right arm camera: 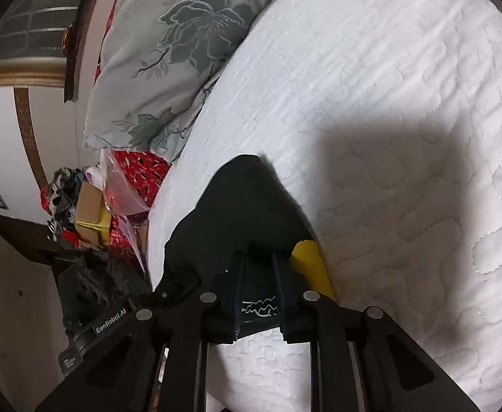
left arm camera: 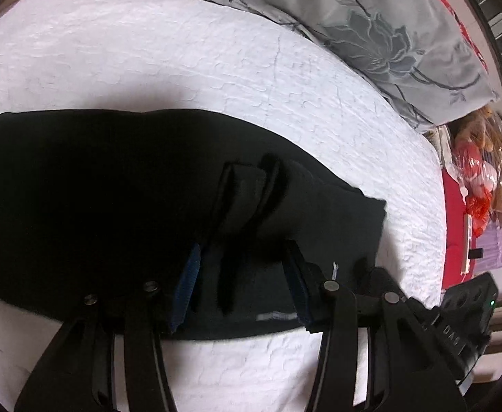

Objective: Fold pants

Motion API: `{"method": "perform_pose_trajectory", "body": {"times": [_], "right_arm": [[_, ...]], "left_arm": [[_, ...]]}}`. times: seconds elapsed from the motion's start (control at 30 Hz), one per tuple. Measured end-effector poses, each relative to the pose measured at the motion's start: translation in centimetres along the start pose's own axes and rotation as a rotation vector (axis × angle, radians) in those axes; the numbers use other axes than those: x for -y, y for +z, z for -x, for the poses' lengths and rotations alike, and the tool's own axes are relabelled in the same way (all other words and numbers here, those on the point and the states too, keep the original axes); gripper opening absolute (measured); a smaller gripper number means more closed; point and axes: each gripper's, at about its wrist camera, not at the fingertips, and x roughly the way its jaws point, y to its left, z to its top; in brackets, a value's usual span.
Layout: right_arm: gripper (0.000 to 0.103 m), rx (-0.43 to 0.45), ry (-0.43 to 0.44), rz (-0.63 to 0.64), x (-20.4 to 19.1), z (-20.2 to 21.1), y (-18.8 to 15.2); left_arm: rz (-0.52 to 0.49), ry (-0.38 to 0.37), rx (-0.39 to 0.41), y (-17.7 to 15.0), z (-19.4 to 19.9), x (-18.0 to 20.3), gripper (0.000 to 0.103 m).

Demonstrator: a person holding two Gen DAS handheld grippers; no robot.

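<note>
Black pants (left arm camera: 96, 206) lie folded flat on the white quilted bed (left arm camera: 182, 68), near its edge. Your left hand-held gripper (left arm camera: 244, 281) hangs over the waistband end, jaws spread – no cloth pinched. Your right hand-held gripper (right arm camera: 259, 288) has fabric between its narrow-set jaws – can't tell if the pads actually bite. Floral pillow (left arm camera: 388, 34) sits well apart.

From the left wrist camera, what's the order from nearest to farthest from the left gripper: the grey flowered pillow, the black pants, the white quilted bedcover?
1. black pants, lying directly at the left gripper.
2. white quilted bedcover, spreading beyond the pants.
3. grey flowered pillow, far edge, upper right.
</note>
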Motion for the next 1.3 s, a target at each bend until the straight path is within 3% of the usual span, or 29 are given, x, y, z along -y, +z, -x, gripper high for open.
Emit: {"method": "perform_pose_trajectory", "body": {"times": [0.17, 0.4, 0.47, 0.73, 0.9, 1.03, 1.17, 1.3], "right_arm": [[0.041, 0.025, -0.062, 0.131, -3.3, 1.6, -1.5], [0.05, 0.002, -0.192, 0.345, -7.6, 1.3, -6.5], [0.061, -0.005, -0.236, 0.411, -9.1, 0.6, -8.1], [0.064, -0.042, -0.295, 0.576, -13.3, -1.9, -12.7], [0.07, -0.032, -0.337, 0.662, -15.1, -2.6, -14.9], [0.072, -0.02, -0.365, 0.721, -16.0, -3.0, -15.9], [0.072, -0.031, -0.366, 0.78, -16.9, -4.0, -16.9], [0.072, -0.049, -0.349, 0.814, -18.0, -5.9, -18.0]], "left_arm": [[-0.031, 0.072, 0.097, -1.3, 3.5, -0.6, 0.048], [-0.04, 0.222, 0.192, -2.9, 7.7, -4.2, 0.05], [-0.039, 0.269, 0.207, -3.0, 8.4, -5.2, 0.05], [-0.044, 0.386, 0.279, -3.3, 11.1, -9.5, 0.05], [-0.037, 0.43, 0.261, -2.6, 11.6, -12.0, 0.05], [-0.007, 0.44, 0.192, -0.8, 12.1, -14.8, 0.05], [0.061, 0.318, 0.127, 1.6, 12.6, -18.6, 0.05], [0.071, 0.249, 0.089, 3.3, 12.5, -20.2, 0.05]]}}
